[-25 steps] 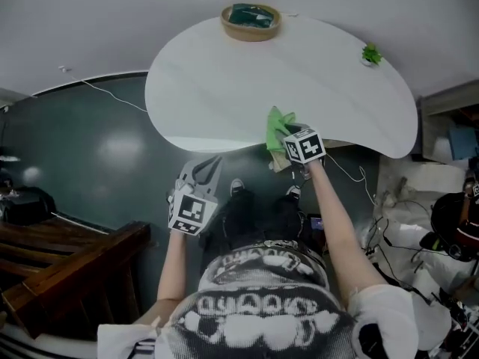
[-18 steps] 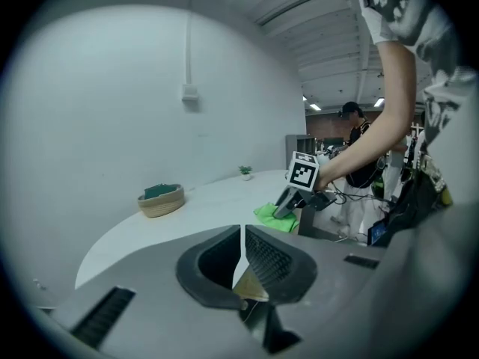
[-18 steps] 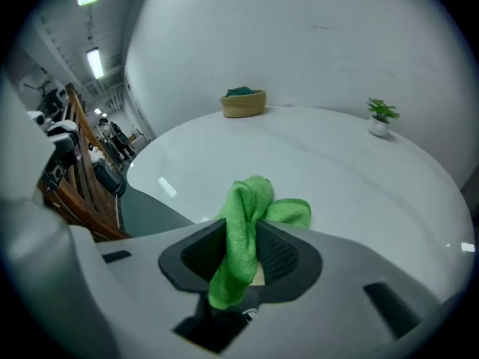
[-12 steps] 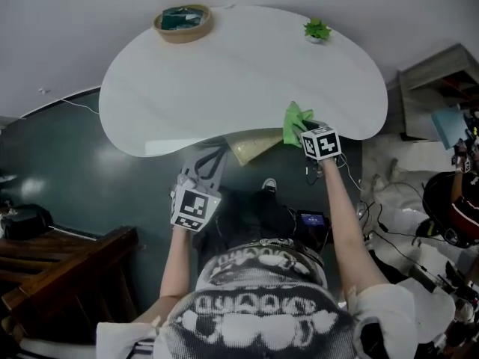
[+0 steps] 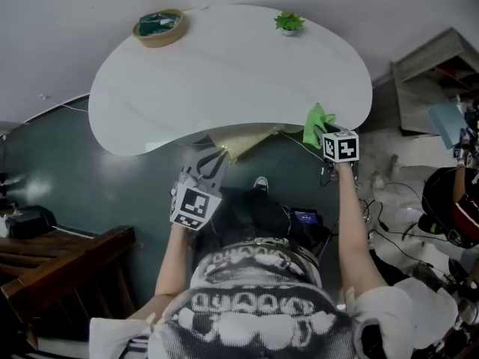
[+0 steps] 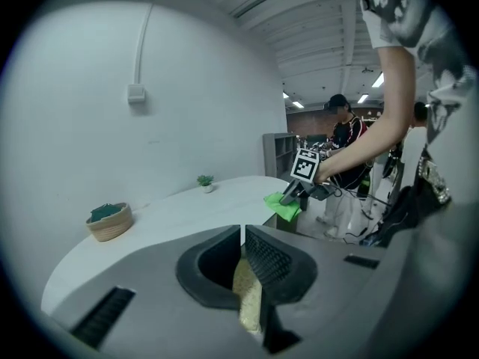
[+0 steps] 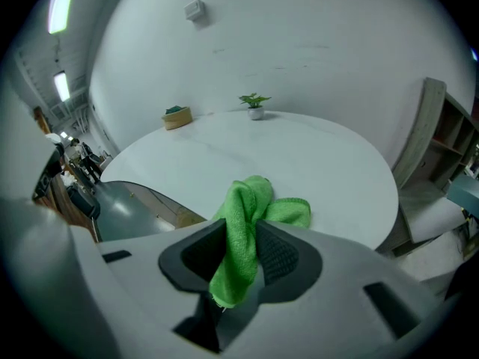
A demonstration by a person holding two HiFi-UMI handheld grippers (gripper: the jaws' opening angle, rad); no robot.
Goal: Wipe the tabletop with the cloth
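Cloth (image 5: 317, 123), green and bunched, is hanging clamped in the jaws of the right gripper (image 5: 326, 136), draping forward onto the near right edge of the table (image 5: 224, 73), while the left gripper (image 5: 212, 160), jaws together and empty, is hovering off the table, farther away.

Head view is dim and greyish under flat indoor light; the white desk (image 5: 224, 66) is brightest, with a faint sheen on the dark floor (image 5: 97, 178). Both gripper views are fisheye, with black vignetted corners and bent edges. The ceiling lights (image 6: 373, 98) glare mildly and the strip light (image 7: 60, 6) is blown out.
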